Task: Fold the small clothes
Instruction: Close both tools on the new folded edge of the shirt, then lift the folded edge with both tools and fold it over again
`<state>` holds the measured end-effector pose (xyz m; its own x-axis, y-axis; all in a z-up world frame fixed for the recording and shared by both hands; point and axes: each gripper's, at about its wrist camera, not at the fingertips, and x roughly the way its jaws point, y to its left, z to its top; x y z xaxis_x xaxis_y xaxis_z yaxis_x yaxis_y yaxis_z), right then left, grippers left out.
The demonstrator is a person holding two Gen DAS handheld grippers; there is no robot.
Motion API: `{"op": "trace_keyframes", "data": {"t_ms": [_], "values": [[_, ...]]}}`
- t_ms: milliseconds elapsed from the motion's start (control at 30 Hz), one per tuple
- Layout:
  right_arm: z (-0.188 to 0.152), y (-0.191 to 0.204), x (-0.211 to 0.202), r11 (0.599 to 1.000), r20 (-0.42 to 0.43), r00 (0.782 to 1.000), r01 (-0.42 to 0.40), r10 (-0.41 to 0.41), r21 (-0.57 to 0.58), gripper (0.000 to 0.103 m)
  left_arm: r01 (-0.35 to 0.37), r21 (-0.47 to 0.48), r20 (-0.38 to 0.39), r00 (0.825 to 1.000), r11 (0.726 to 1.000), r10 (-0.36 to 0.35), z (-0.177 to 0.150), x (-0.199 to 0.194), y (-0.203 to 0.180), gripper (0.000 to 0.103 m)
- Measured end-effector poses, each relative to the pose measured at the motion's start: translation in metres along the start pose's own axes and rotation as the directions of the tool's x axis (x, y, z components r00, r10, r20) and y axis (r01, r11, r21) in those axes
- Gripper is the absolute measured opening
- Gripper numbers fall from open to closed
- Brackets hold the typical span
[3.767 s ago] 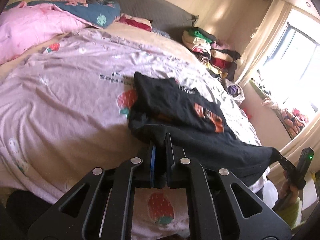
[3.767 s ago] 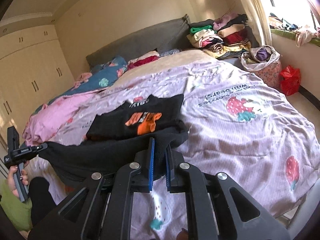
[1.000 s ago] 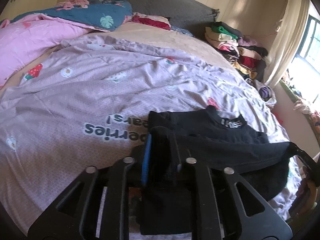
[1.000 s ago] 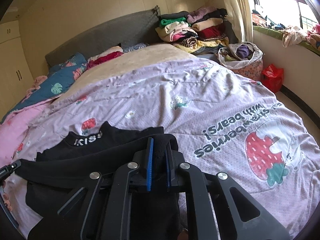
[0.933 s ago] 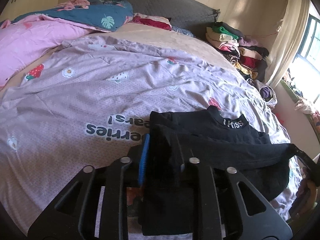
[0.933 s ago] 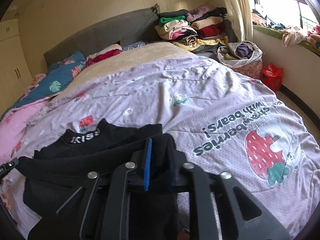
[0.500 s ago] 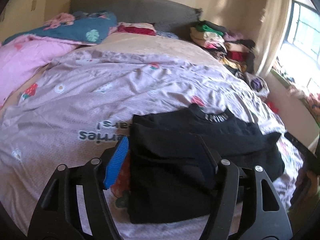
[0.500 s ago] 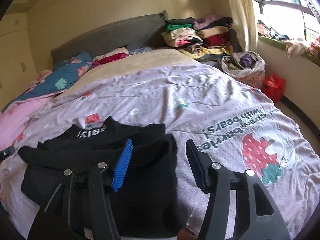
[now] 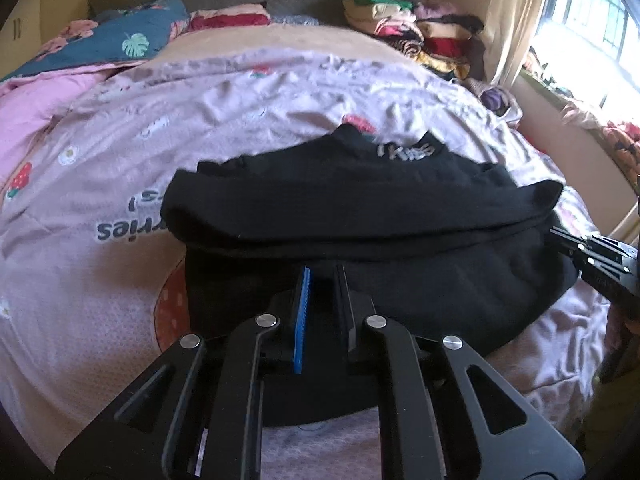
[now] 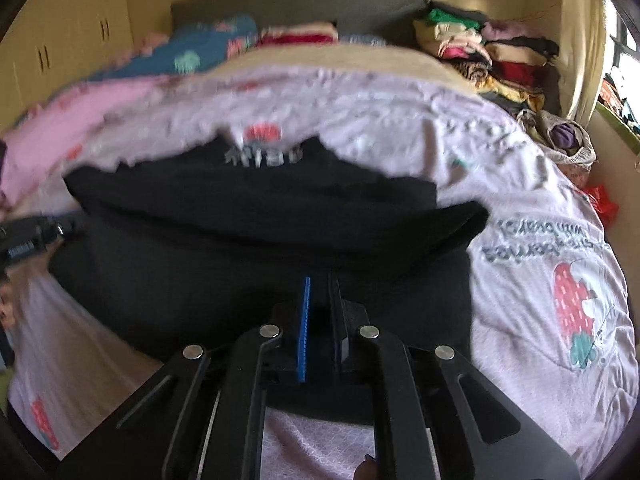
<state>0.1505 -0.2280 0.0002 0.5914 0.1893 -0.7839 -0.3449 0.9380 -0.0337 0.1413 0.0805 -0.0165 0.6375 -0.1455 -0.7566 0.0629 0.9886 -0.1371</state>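
A black top lies folded on the lilac strawberry bed cover, its collar with white lettering at the far side. My left gripper hangs just over the top's near half, jaws shut, with no cloth seen bunched between them. The blurred right wrist view shows the same top and collar. My right gripper is shut above the near half too, nothing visibly pinched. Each gripper shows in the other's view: the right gripper at the top's right end, the left gripper at its left end.
A stack of folded clothes sits at the bed's far right corner by the curtain. A pink quilt and a blue leaf-print pillow lie at the far left. A bag of clothes and a red bag stand beside the bed.
Both grippers let go of the folded-over edge, swung wide open, then shut again. They drew back toward the near edge and sank. The top now lies flat, folded on itself.
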Motion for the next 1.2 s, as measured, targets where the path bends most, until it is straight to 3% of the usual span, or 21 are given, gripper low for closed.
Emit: {"op": "trace_keyframes", "data": {"t_ms": [267, 833, 1200], "values": [[0.010, -0.011, 0.034, 0.999, -0.032, 0.999, 0.026, -0.025, 0.027, 0.008, -0.053, 0.004, -0.002, 0.999, 0.999, 0.053, 0.008, 0.019, 0.008, 0.005], [0.058, -0.040, 0.052, 0.992, 0.055, 0.998, -0.041, 0.035, 0.120, 0.008, -0.080, -0.034, 0.034, 0.996, 0.996, 0.081, 0.045, 0.042, 0.036, 0.006], [0.072, -0.077, 0.049, 0.977, 0.111, 0.992, 0.030, -0.055, 0.209, 0.009, -0.096, -0.108, 0.088, 0.991, 0.990, 0.106, 0.065, 0.042, 0.060, 0.006]]}}
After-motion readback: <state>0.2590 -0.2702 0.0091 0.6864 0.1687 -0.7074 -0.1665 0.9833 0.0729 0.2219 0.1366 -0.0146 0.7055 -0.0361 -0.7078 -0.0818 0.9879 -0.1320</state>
